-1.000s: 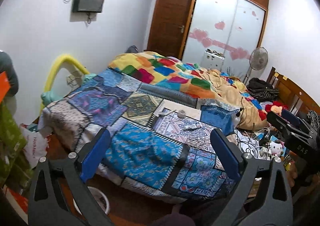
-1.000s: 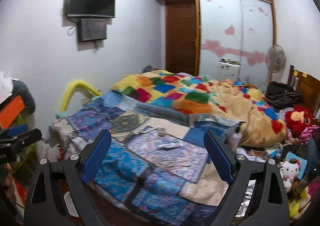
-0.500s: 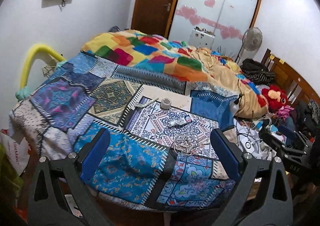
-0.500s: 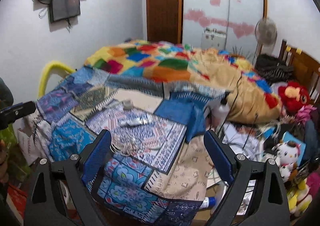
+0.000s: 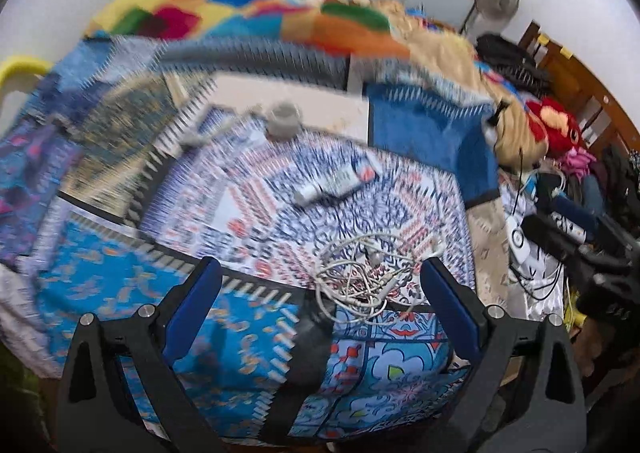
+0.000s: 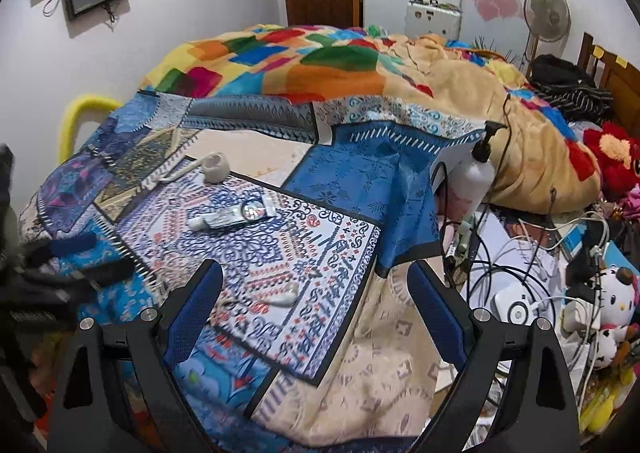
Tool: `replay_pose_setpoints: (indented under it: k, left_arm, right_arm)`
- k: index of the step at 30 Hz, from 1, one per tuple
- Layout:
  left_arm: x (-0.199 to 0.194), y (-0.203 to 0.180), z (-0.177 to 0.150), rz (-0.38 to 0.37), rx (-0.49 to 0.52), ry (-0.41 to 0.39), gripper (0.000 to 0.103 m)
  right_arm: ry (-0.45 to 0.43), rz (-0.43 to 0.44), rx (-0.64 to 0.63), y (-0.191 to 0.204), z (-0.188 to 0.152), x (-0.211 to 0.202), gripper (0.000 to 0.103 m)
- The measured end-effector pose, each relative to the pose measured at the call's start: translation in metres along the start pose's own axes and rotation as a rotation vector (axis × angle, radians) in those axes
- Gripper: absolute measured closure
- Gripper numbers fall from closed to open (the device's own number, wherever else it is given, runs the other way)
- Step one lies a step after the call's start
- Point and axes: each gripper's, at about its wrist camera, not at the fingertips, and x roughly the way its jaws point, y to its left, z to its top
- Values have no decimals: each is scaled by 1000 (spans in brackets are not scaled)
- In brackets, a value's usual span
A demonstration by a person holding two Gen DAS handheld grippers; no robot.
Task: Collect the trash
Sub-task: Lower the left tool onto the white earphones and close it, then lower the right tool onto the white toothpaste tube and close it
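Left claw [image 5: 320, 289] and right claw [image 6: 314, 281] both gape wide, empty, above the bed [image 6: 332, 265]. The squeezed tube [image 6: 232, 216] lies mid-quilt; I risk snagging the tangled cable [image 5: 364, 281] beside it instead of real trash.

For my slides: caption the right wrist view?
Open right gripper above a patchwork bedspread bearing a squeezed tube and tape roll.

A patterned cloth bedspread [image 6: 320, 237] bears a glossy plastic tube [image 6: 232, 216] beside a matt fleece blanket [image 6: 460, 93].
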Motion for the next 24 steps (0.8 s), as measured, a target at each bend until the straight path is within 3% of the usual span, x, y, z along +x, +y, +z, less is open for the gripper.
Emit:
replay_pose_setpoints:
  k: [2,7,8,9,10,11,12,16,24]
  left_arm:
    - [19,-2,-2,-12,-1,33,5]
    - [50,-10,-9,-28,24,92,35]
    - [52,-11,-10,-33,24,99,35]
    - [51,-14,-12,-25,47,75,44]
    - [53,-17,-12,-27,64,79,61]
    - [54,-19,-11,-11,83,76,67]
    - [55,-20,-12,5,103,74,80]
    - [51,-10,-13,-33,74,63,95]
    - [4,39,-12,68,-33,-49,98]
  right_arm:
    - [11,-8,-17,-2,2,11,11]
    - [31,-4,-102,3,9,32,11]
    - [33,3,-119,6,12,36,11]
    - [33,11,-135,8,14,38,11]
    - [34,20,-150,10,16,41,11]
    - [35,31,-173,14,18,43,11]
    - [37,35,-187,15,19,46,11]
    - [64,53,-270,33,26,64,11]
    - [144,116,-381,66,30,110,11]
